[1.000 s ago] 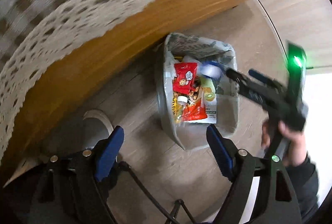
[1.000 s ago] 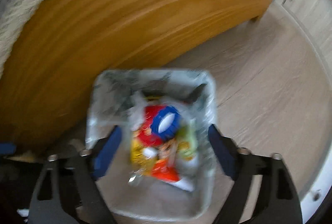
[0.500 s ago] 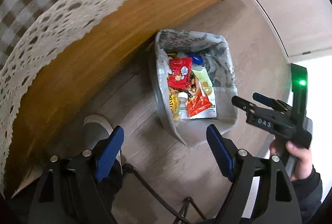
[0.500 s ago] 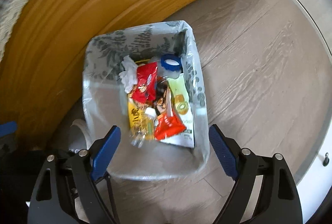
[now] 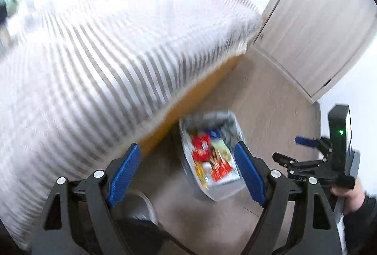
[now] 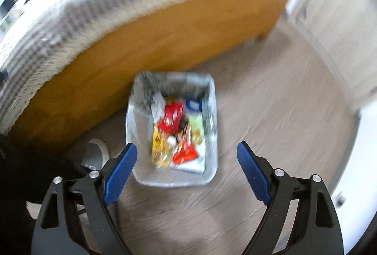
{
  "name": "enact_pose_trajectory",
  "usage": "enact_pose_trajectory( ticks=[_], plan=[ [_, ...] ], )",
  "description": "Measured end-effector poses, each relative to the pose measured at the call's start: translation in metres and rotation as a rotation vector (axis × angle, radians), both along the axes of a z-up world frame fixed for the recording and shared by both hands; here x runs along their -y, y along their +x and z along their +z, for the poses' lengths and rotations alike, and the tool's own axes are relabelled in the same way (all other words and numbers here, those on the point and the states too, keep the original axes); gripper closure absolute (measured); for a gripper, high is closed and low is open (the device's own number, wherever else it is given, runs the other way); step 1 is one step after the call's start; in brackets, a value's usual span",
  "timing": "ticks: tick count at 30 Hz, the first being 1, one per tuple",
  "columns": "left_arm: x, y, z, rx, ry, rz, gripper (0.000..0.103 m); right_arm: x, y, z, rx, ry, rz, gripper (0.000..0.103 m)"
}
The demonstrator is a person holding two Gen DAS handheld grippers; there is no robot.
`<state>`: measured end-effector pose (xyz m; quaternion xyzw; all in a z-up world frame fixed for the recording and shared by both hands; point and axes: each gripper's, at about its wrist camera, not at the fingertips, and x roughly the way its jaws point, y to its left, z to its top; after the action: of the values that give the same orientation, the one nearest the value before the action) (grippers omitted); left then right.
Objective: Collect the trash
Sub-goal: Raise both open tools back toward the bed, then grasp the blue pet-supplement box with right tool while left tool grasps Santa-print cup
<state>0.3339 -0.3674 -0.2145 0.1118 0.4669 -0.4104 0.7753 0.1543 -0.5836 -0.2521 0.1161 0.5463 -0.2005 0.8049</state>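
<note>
A bin lined with a clear bag stands on the floor against the bed's wooden side. In it lie a red wrapper, a blue-capped piece, a yellow packet, an orange wrapper and white tissue. My right gripper hangs well above the bin, open, with nothing between its blue pads. My left gripper is also open and holds nothing, with the bin far below it. The left wrist view shows the right gripper at the right, held by a hand. Both views are blurred.
A bed with a chequered cover and a wooden frame fills the left and top. A pale door stands at the far right. A light shoe is beside the bin. Wood floor spreads to the right.
Both grippers have risen away from the bin, which looks smaller now. The blue-capped piece, blurred above the bin a second ago, lies inside. The left view has tilted up over the bed top.
</note>
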Motion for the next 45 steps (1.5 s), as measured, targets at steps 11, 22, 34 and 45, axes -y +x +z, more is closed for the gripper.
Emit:
enact_pose_trajectory(
  ticks=[11,22,34,45],
  plan=[
    [-0.168,0.069,0.083,0.109,-0.080,0.347,0.024,-0.111,0.123,0.129,0.309,-0.092,0.403,0.020],
    [-0.363,0.164,0.121,0.167,-0.019,0.732,0.021,-0.245,0.346,0.211,0.459,-0.071,0.902,0.020],
    [-0.460,0.301,0.127,0.146,-0.091,0.762,0.020,-0.321,0.545,0.175,0.345,0.143,0.957,0.034],
    [-0.387,0.545,0.103,0.077,-0.043,0.673,0.020,-0.205,0.461,0.239,0.592,0.028,0.784,0.042]
  ],
)
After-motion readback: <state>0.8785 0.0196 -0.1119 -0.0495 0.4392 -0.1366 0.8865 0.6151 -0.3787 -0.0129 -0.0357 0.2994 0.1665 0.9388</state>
